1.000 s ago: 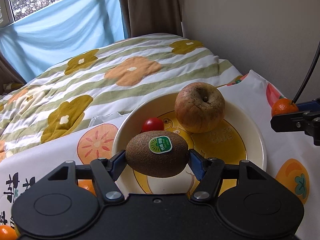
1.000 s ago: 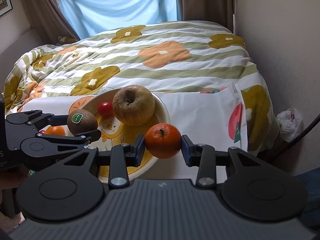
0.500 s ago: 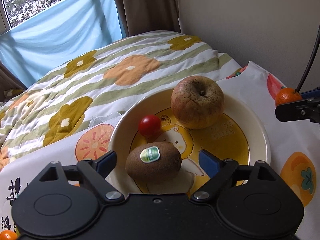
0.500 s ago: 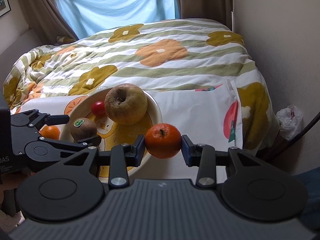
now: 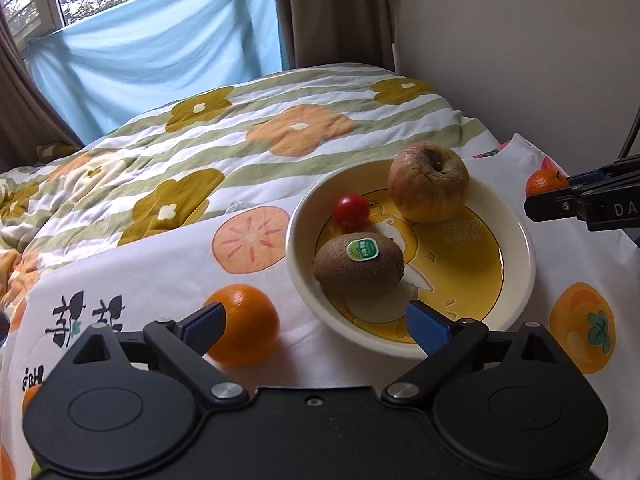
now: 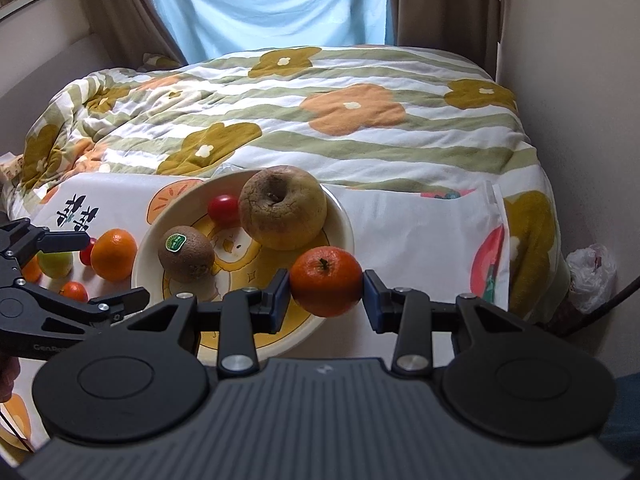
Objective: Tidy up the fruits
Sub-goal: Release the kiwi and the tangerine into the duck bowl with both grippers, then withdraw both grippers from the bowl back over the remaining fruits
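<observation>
Left wrist view: the left gripper (image 5: 316, 322) has its fingers (image 5: 428, 326) opening wide, nothing pressed between them. The kiwi (image 5: 358, 266) lies in the plate (image 5: 520, 256) at 12 o'clock, the apple (image 5: 428, 182) and cherry tomato (image 5: 352, 210) beyond it.

Right wrist view: the right gripper (image 6: 325, 300) clamps a mandarin (image 6: 326, 282) over the plate's near rim; loose fruit lies at 9 o'clock.

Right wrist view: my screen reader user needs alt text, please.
The right gripper clamps a tangerine above the near rim of a plate holding an apple, kiwi and cherry tomato.
</observation>
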{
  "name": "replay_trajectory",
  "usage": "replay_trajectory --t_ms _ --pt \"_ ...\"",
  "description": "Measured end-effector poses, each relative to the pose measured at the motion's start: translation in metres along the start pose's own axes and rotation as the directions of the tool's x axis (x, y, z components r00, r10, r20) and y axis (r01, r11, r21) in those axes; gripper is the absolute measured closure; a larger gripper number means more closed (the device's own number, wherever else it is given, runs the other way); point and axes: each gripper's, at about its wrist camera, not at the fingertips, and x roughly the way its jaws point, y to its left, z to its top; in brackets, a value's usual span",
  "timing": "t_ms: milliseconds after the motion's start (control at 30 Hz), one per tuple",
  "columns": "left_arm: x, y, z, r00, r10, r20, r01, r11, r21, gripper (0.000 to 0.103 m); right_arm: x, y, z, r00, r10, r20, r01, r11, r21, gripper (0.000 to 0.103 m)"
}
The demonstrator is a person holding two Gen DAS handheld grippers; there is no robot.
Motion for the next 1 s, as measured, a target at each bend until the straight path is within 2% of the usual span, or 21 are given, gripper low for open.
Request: replay_trajectory --t_ms 200,567,600,633,700,767,1000 --pt "-0.016 0.01 -0.017 0.999 0.048 -0.012 -0.049 0.997 -0.059 0.002 0.025 0.023 -0.002 1.0 0.022 -0.014 -0.024 0.99 -0.14 0.05" --pt "-0.028 0.017 -0.032 0.998 0.067 -0.012 -0.068 0.992 -0.108 0.002 0.048 0.032 -0.012 1.0 0.002 -0.001 -0.002 0.981 -0.194 0.047" --pt "-0.028 0.017 -0.033 0.998 0.065 -0.011 -0.065 0.992 -0.111 0.002 0.047 0.032 -0.012 1.0 0.0 0.009 0.002 0.981 -0.195 0.038" --pt "-0.028 0.017 -0.033 0.998 0.063 -0.01 -0.063 0.992 -0.112 0.002 0.045 0.033 -0.013 1.0 -0.005 0.018 0.009 0.98 -0.197 0.02" --pt "-0.03 0.016 -0.033 0.998 0.059 -0.006 -0.059 0.992 -0.113 0.002 0.038 0.034 -0.015 0.998 -0.022 0.059 0.034 0.978 -0.208 0.0" --pt "-0.031 0.015 -0.034 0.999 0.053 -0.005 -0.053 0.992 -0.115 0.002 0.032 0.035 -0.019 0.995 -0.028 0.091 0.048 0.974 -0.221 0.0" --pt "-0.039 0.009 -0.034 0.998 0.066 0.006 -0.065 0.991 -0.114 0.002 0.019 0.03 -0.024 0.996 -0.034 0.078 0.048 0.982 -0.18 0.0"
